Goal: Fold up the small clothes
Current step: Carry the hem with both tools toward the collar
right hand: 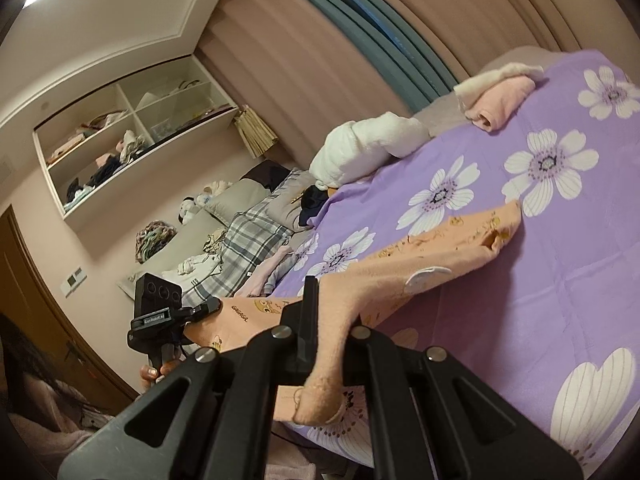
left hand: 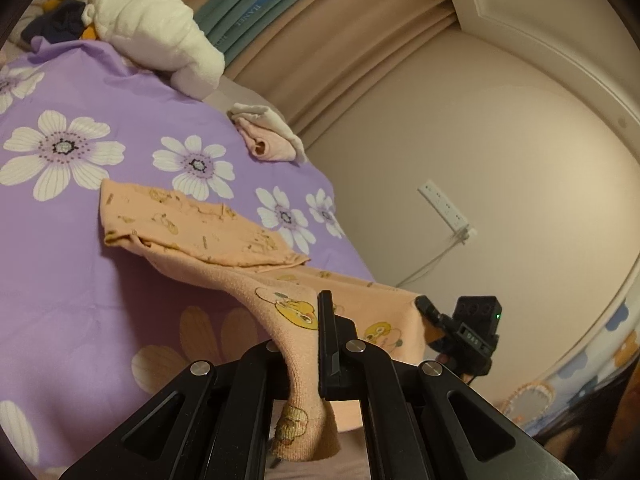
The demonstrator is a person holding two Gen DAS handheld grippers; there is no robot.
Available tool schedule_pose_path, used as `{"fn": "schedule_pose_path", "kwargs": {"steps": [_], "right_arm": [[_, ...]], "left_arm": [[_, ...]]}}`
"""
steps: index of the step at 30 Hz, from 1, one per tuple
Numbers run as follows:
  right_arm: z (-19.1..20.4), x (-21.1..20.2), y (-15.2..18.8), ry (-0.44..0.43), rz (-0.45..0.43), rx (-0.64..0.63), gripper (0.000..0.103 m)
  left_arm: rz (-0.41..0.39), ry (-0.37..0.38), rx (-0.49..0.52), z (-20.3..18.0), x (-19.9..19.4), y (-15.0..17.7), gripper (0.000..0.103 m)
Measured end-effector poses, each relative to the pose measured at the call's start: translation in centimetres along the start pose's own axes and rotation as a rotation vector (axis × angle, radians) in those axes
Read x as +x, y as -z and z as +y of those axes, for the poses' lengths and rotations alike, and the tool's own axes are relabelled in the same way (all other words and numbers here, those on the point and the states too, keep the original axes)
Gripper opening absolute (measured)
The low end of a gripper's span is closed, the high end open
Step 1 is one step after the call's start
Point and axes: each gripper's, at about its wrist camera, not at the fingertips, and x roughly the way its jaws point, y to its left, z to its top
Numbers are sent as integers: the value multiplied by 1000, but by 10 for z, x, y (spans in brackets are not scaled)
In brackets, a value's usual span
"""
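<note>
A small orange garment [left hand: 192,224] with yellow cartoon prints is lifted above the purple flowered bedsheet [left hand: 80,264], its far end still resting on the sheet. My left gripper [left hand: 308,344] is shut on one near corner of it. My right gripper [right hand: 320,340] is shut on the other near corner [right hand: 340,312]. The garment [right hand: 440,248] hangs stretched between both grippers. The right gripper also shows in the left wrist view [left hand: 428,308], and the left gripper shows in the right wrist view [right hand: 208,306].
A folded pink and white garment [left hand: 268,136] lies near the far bed edge. A white rolled bundle [left hand: 156,36] sits beyond it. Curtains [left hand: 320,60] and a wall socket strip [left hand: 444,210] stand to the right. Shelves [right hand: 132,136] and piled bedding [right hand: 240,240] are at the left.
</note>
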Motion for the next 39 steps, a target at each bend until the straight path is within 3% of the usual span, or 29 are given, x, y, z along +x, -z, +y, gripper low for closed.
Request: {"fn": "schedule_pose_path", "kwargs": {"steps": [5, 39], "right_arm": [[4, -1, -5, 29, 6, -34, 4], [-49, 62, -43, 116, 32, 68, 5]], "left_arm": [[-11, -14, 6, 0, 2, -3, 0], [17, -89, -113, 61, 51, -46, 0]]}}
